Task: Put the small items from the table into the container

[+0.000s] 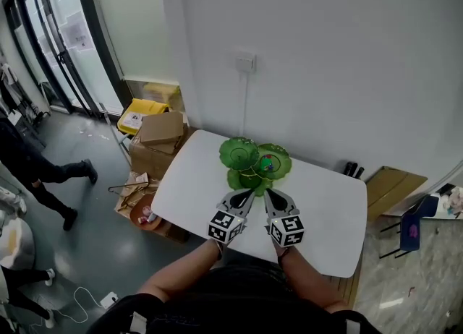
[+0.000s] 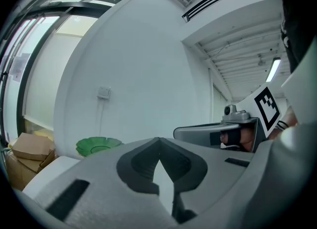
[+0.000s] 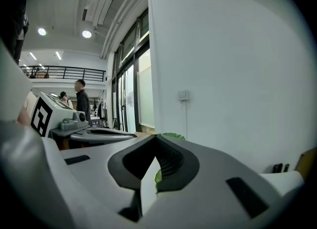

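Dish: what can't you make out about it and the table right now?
- Head view: the item in the dish is too small to identify.
- Head view: the dish's near lobe is partly covered by the tips of the left gripper and right gripper.
- Left gripper view: its own body hides the table; only one dish lobe shows.
- Right gripper view: its body hides all but slivers of the dish.
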Available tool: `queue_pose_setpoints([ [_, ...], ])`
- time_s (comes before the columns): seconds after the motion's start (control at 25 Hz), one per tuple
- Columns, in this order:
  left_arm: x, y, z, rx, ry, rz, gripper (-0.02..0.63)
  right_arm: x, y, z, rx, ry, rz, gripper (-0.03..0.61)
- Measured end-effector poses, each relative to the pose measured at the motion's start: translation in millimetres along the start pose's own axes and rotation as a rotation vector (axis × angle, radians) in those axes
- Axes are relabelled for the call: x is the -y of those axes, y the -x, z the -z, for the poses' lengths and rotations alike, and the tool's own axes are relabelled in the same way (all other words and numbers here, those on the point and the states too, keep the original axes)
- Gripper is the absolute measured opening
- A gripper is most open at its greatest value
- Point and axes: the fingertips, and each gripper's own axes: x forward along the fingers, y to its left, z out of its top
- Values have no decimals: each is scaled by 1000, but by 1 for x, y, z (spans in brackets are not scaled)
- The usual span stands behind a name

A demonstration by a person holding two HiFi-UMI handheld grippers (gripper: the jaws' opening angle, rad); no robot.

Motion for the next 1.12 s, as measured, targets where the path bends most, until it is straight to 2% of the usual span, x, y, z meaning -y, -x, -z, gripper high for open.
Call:
queue_pose_setpoints([
  [0.2, 14, 1, -2, -9, -46, 20, 8, -1, 7, 4, -6, -14, 0, 15],
  [0.48, 32, -13, -4, 30, -10, 42, 8, 15, 21, 11, -16, -25, 9, 15],
  [0.76, 61, -53, -6, 27, -6, 10, 8, 71, 51, 10, -4, -33, 16, 15],
  [1.12, 114, -108, 10, -11, 18, -81, 8, 141, 99, 7, -26, -19, -70, 17],
])
